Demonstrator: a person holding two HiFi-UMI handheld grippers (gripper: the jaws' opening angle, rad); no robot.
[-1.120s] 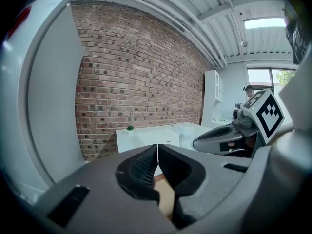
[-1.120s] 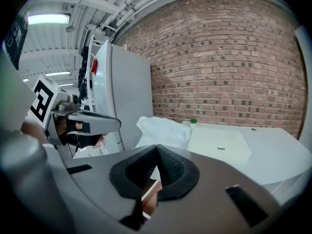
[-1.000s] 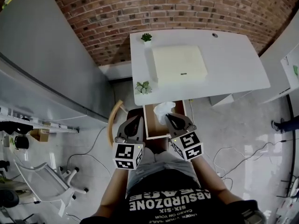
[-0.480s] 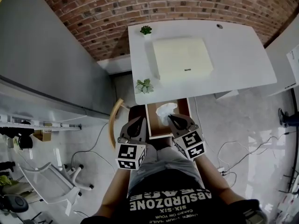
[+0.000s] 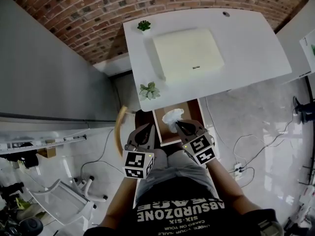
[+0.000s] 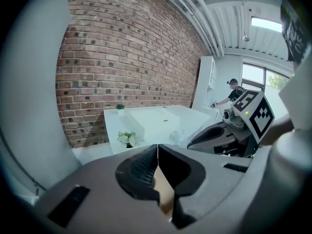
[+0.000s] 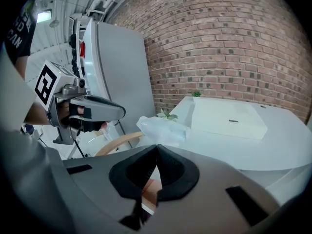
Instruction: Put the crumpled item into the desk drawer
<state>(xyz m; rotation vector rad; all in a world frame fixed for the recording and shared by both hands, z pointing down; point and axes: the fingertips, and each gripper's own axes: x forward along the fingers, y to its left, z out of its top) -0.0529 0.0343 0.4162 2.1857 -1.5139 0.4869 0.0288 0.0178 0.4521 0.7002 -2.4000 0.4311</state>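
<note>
Compared with a second ago, we see almost no change in the hands. Only the view has shifted, and both claws stay at the near end of the open drawer (image 5: 192, 113), which sticks out from under the near edge of the table (image 5: 246, 48). The crumpled item (image 5: 173, 117) is still at the tips of the right claw (image 5: 177, 124), over the far half of the drawer. This claw's jaws meet at the tips, and we judge that they pinch a fold of the item, though the contact itself is hard to see. The left claw (image 5: 148, 126) hangs just left of the drawer, closed completely with nothing in it. For the task this means the item is in place but, we think, not yet let go. Opening the right claw remains to be done.
</note>
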